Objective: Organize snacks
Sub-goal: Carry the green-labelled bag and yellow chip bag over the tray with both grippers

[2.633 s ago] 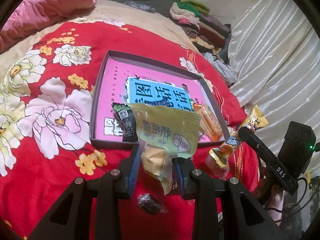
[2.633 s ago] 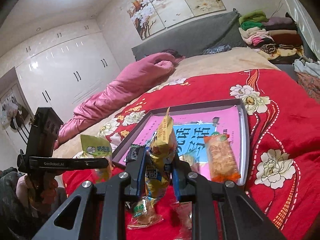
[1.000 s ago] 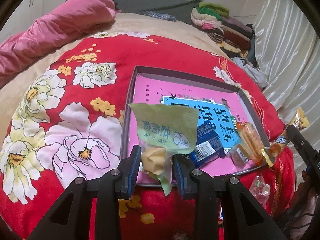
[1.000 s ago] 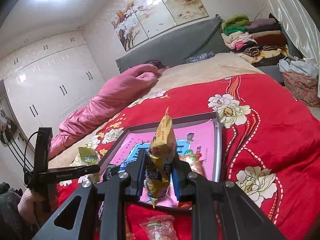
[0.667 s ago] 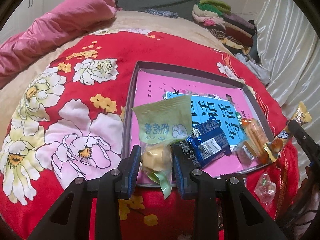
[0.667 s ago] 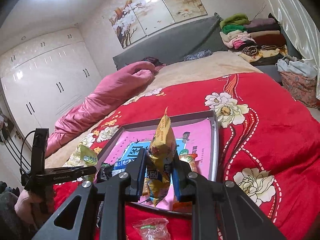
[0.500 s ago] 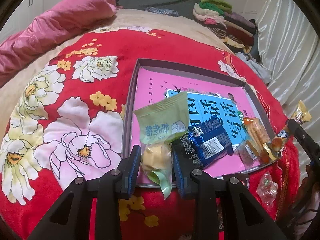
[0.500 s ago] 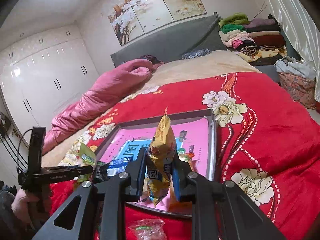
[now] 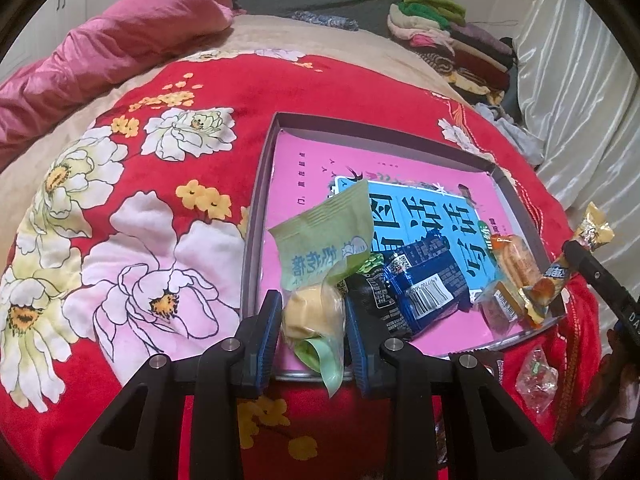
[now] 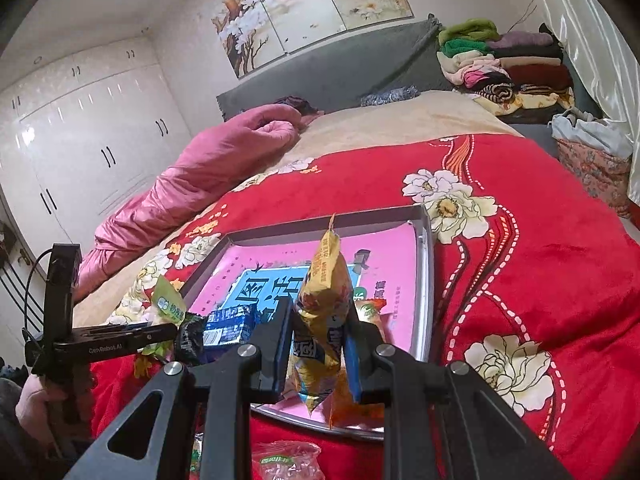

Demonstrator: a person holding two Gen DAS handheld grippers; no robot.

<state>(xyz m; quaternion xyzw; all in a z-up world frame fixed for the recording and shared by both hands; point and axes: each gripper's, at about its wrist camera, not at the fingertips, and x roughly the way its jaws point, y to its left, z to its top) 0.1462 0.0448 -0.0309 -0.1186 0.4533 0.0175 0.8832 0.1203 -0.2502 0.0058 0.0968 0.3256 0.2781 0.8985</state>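
Care mattered: left gripper [image 9: 313, 326] clenched the green snack packet [image 9: 326, 248] over the tray [image 9: 256, 216]'s near-left corner; right gripper [image 10: 318, 344] grasped the yellow packet [image 10: 324, 300]. Lowering before releasing seemed wise.

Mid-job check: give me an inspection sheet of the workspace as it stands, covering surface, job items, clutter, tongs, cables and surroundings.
Surface: red floral blanket on a bed.
Job's things: shallow grey tray with pink lining holds a blue foil packet, a black packet and an orange wrapped bar.
Clutter: clear wrapped candy on the blanket outside the tray.
Tongs: left tongs shut on a green-topped pastry packet; right tongs shut on a yellow snack bag.
Cables: thin black lead on the left device.
Surroundings: pink quilt, folded clothes pile, white wardrobe.
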